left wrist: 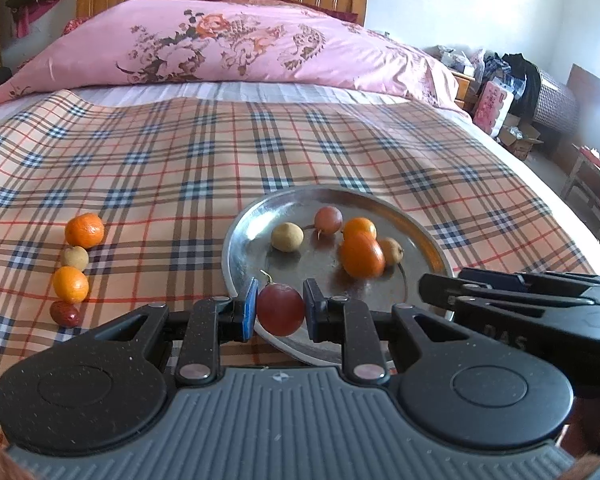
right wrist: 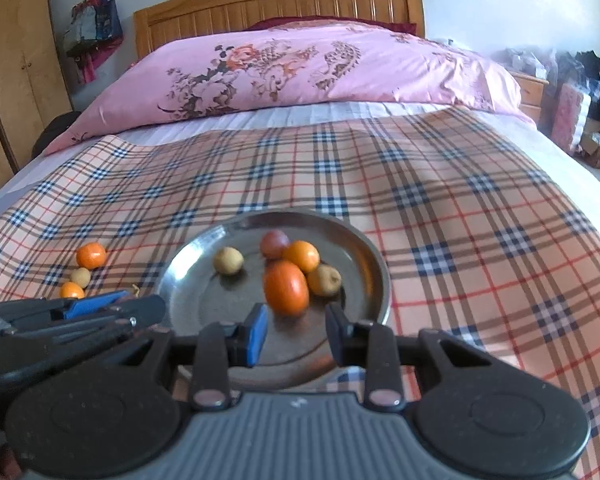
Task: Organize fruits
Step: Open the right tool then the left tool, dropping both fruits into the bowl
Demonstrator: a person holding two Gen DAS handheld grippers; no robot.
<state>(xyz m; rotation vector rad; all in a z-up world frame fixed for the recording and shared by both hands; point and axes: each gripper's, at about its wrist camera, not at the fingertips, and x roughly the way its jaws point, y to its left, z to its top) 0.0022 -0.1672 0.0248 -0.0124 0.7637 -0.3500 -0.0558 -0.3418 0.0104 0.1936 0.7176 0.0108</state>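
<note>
Fruit lay partly on a steel plate point(left wrist: 240, 240) on the bed point(left wrist: 180, 152). Seen from the left wrist, the left hand-held gripper point(left wrist: 280, 314) was clamped on a red grape point(left wrist: 280, 310) over the plate's near rim. On the plate sat a longan point(left wrist: 287, 237), another grape point(left wrist: 328, 220) and two oranges point(left wrist: 363, 255). Left of it, four fruits point(left wrist: 76, 268) lay in a row on the plaid cloth.

From the right wrist, the right hand-held gripper point(right wrist: 296, 330) hung open and empty above the plate's point(right wrist: 180, 272) near side, just short of the large orange point(right wrist: 286, 288).
</note>
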